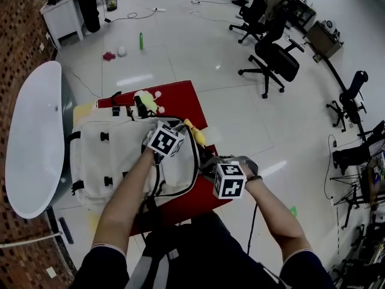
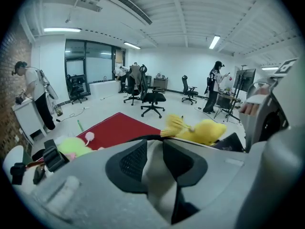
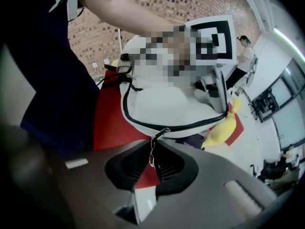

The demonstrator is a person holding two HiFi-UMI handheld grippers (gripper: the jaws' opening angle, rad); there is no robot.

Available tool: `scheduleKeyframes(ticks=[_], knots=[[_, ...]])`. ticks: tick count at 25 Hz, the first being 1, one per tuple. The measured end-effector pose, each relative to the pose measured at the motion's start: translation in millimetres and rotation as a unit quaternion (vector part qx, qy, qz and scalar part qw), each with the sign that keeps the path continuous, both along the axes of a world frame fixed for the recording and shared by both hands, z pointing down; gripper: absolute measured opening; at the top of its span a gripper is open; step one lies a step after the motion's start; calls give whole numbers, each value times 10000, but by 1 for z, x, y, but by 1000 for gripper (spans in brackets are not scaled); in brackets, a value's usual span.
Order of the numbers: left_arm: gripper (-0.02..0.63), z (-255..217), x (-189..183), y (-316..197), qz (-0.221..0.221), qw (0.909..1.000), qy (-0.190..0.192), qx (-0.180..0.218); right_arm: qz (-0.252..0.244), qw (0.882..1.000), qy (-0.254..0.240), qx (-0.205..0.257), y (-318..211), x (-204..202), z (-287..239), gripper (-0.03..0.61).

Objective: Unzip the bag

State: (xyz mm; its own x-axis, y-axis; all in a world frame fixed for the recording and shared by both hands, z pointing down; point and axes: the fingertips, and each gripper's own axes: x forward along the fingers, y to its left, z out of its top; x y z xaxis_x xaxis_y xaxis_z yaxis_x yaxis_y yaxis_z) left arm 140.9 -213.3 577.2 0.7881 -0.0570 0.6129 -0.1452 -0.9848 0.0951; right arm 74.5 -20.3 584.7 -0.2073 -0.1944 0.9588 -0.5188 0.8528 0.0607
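Note:
A white backpack with black trim lies on a red table. My left gripper rests on its top right side, shut on a fold of the white bag fabric that fills the gap between its jaws. At the bag's near right corner my right gripper points steeply down. Its jaws are shut on the metal zipper pull, which hangs from the black zipper line running round the bag's edge. The bag's opening is mostly hidden by my arms.
A yellow rubber toy lies at the bag's right edge and a green plush toy at its far end. A white oval table stands to the left. Office chairs stand on the floor beyond, with people further off.

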Motion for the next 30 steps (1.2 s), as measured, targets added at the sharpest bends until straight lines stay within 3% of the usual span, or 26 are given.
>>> scheduleKeyframes(ticks=[3,8,14,18,20,23,30], knots=[[109,0,-1,-4,-81,9999,25,148,728,9959,-517,-106,22,-21,4,44],[107,8,1,0,-57,9997,29,217,1898,9749,-1142,-200,49,-58,12,46],[106,13,-2,2,-21,9996,-38,291,2901,9354,-2020,-90,44,-107,18,46],[89,8,-2,12,85,9995,-14,317,3160,9227,-2204,-93,48,-112,25,46],[41,-3,-9,23,321,9991,27,293,3241,9174,-2311,-18,48,-108,22,46],[41,-14,-22,49,817,9964,45,204,3305,9099,-2506,98,48,-104,18,46],[43,-11,-53,108,1472,9884,-291,222,3235,9036,-2787,348,49,-99,11,48]])
